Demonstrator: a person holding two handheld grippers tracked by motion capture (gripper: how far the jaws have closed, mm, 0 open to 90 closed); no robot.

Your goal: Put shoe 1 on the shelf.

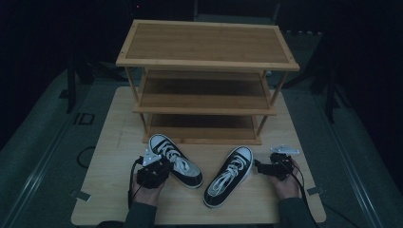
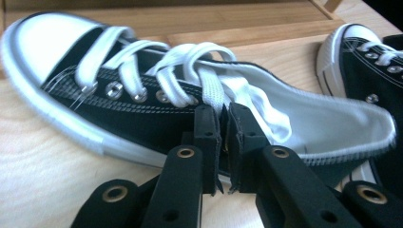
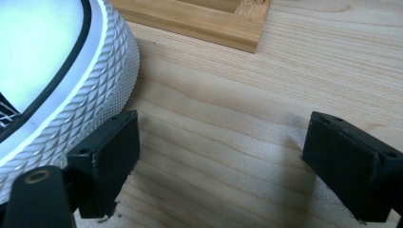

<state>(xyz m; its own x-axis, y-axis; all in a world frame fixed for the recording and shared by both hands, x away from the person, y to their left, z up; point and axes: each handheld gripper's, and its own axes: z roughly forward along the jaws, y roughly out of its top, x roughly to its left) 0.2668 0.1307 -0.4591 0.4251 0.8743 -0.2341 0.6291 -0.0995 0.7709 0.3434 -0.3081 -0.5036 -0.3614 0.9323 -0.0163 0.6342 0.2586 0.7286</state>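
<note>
Two black canvas shoes with white laces lie on the wooden table (image 1: pixel 114 190) in front of a three-tier wooden rack (image 1: pixel 204 80). In the high view the left shoe (image 1: pixel 176 160) sits at lower centre-left, its toe towards the rack; the right shoe (image 1: pixel 229 175) lies to its right, at lower centre.

The left gripper (image 2: pixel 221 142) is seen in its own view closed almost fully on the near side wall of the left shoe, just below the laces; only a thin strip of canvas is pinched between the pads. In the high view it rests (image 1: pixel 154 168) against the left flank of that shoe. The right gripper (image 3: pixel 216 161) stands wide open with nothing between its pads; the ribbed white toe of the right shoe lies just outside one pad, at the left of the frame.

The step in hand is judged to be the lifting of the left shoe towards the rack. The pinch on the soft collar should be kept firm, since thin canvas may slip or fold. The shoe is best raised slowly, kept level, and carried toe-first to a shelf, with the hanging laces kept clear of the shelf edge.
</note>
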